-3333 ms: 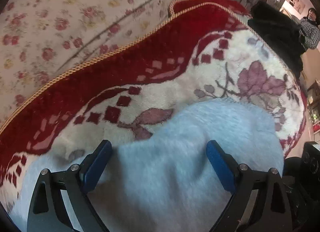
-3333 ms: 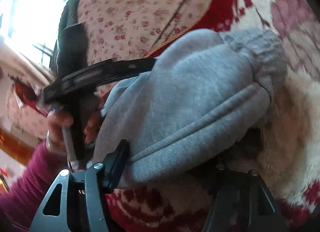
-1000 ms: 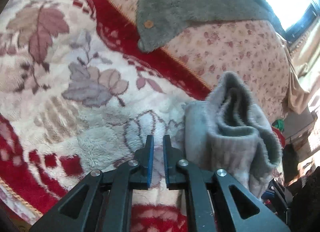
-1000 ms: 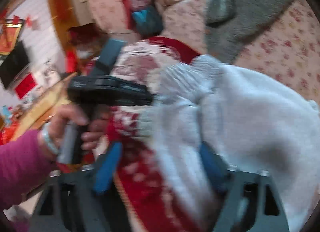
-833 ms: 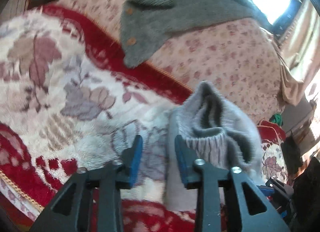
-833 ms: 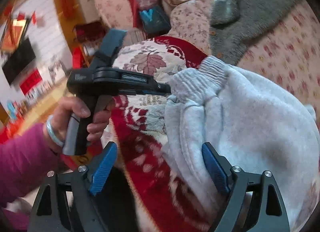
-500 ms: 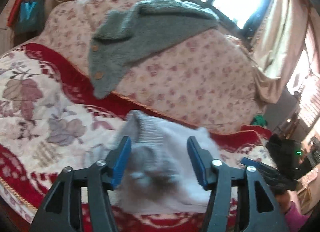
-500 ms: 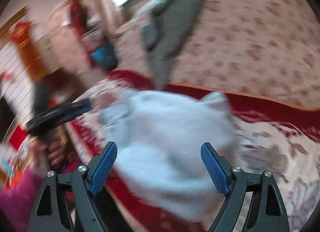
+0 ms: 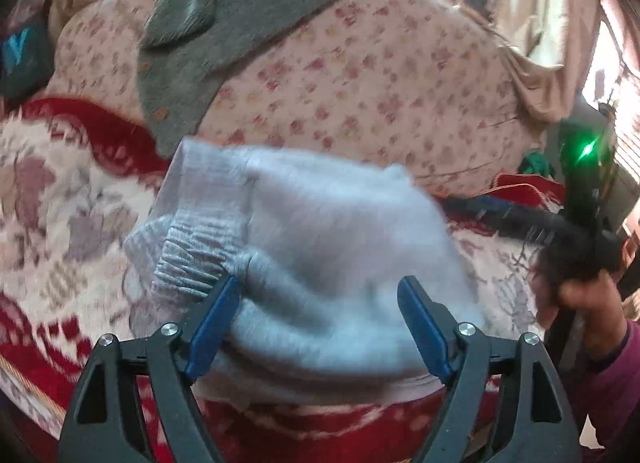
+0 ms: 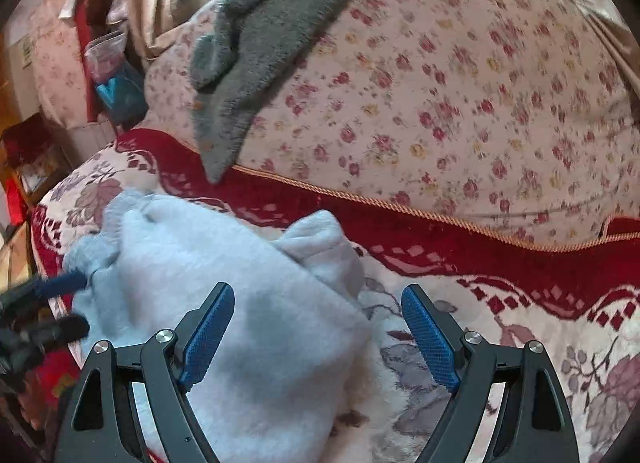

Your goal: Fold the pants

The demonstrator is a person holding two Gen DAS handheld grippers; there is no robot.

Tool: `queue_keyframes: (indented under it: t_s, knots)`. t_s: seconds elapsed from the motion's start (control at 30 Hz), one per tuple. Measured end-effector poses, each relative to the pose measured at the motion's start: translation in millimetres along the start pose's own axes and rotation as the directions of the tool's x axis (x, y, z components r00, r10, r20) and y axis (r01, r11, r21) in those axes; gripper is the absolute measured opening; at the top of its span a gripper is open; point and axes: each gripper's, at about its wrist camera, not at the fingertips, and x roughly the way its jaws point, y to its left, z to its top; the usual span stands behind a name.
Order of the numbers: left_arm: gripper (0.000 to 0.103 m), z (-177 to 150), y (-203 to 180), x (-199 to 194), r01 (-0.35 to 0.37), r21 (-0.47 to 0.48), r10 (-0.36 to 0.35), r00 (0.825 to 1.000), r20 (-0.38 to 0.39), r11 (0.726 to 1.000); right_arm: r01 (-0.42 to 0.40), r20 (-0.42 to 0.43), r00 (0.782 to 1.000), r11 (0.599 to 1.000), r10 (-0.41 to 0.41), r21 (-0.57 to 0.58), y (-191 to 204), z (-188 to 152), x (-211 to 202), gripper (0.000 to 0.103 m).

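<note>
Release done: left gripper [image 9: 318, 321] jaws opening off the waistband, empty; right gripper [image 10: 318, 333] wide, empty. Grey pants [image 9: 320, 255] now bundled mid-frame on blanket [image 9: 60, 203]; fold likely finished.

pants [image 9: 320, 231]: pale grey, between blue-padded fingers [image 9: 212, 323] | blanket [image 10: 500, 323]: red and cream, mauve leaves, beneath | cushion [image 10: 460, 103]: cream, pink rosebuds, beyond | cardigan [image 10: 280, 35]: dark grey, beyond-left

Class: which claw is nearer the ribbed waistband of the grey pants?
Left. The left claw hangs just short of the ribbed waistband, jaws opening; the right claw sits at the pants' opposite end.
</note>
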Motion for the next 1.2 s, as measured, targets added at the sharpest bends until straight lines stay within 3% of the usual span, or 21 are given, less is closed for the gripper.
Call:
queue_keyframes:
  t_s: [0.17,0.3,0.37,0.4,0.43,0.47,0.63,0.9,0.93,0.97,1.0,1.07,1.2]
  knots:
    - [0.081,-19,21,5,0.016,-0.061,-0.016,1.0,0.002,0.998,-0.063,-0.053,0.996,0.994,0.068,0.084,-28,18,30,0.09]
    - [0.081,-27,12,7,-0.025,-0.002,0.025,0.999,0.021,1.0,-0.185,-0.086,0.976,0.972,0.199,0.147,-35,34,55,0.09]
    - [0.081,-28,8,10,-0.038,0.01,0.038,0.999,0.02,0.999,-0.22,-0.101,0.968,0.971,0.229,0.091,-27,39,67,0.088]
    - [0.081,-29,8,11,-0.039,0.012,0.039,0.999,0.019,0.999,-0.22,-0.123,0.967,0.974,0.225,0.054,-22,39,75,0.081]
    - [0.081,-29,9,12,-0.036,0.011,0.036,0.999,0.021,0.999,-0.236,-0.14,0.961,0.971,0.239,0.039,-19,38,82,0.055]
    - [0.081,-28,10,12,-0.032,0.003,0.032,0.999,0.023,0.999,-0.264,-0.164,0.95,0.964,0.266,0.033,-16,37,89,0.044]
    - [0.081,-30,18,13,0.001,-0.036,0.001,0.999,0.033,0.999,-0.188,-0.142,0.975,0.973,0.17,-0.132,-4,46,86,0.012]
    - [0.081,-37,23,15,0.03,-0.062,-0.026,0.998,0.066,0.998,-0.073,-0.112,0.992,0.981,0.053,-0.181,-14,48,109,0.011]
    - [0.081,-39,23,15,0.027,-0.056,-0.023,0.998,0.066,0.998,-0.035,-0.097,0.995,0.979,0.015,-0.199,-15,48,112,0.008]
    - [0.081,-40,23,16,0.018,-0.054,-0.015,0.998,0.061,0.998,0.066,-0.07,0.994,0.975,-0.082,-0.21,-20,49,116,0.0]
    - [0.081,-42,24,16,0.01,-0.055,-0.007,0.998,0.059,0.998,0.09,-0.071,0.992,0.978,-0.105,-0.186,-27,50,119,0.0]
    - [0.081,-44,26,15,0.026,-0.06,-0.021,0.997,0.073,0.998,0.0,-0.119,0.993,0.999,-0.005,-0.04,-53,50,121,0.0]
    - [0.081,-42,27,16,0.031,-0.072,-0.026,0.997,0.071,0.997,-0.141,-0.049,0.989,0.99,0.141,0.003,-56,48,79,0.003]
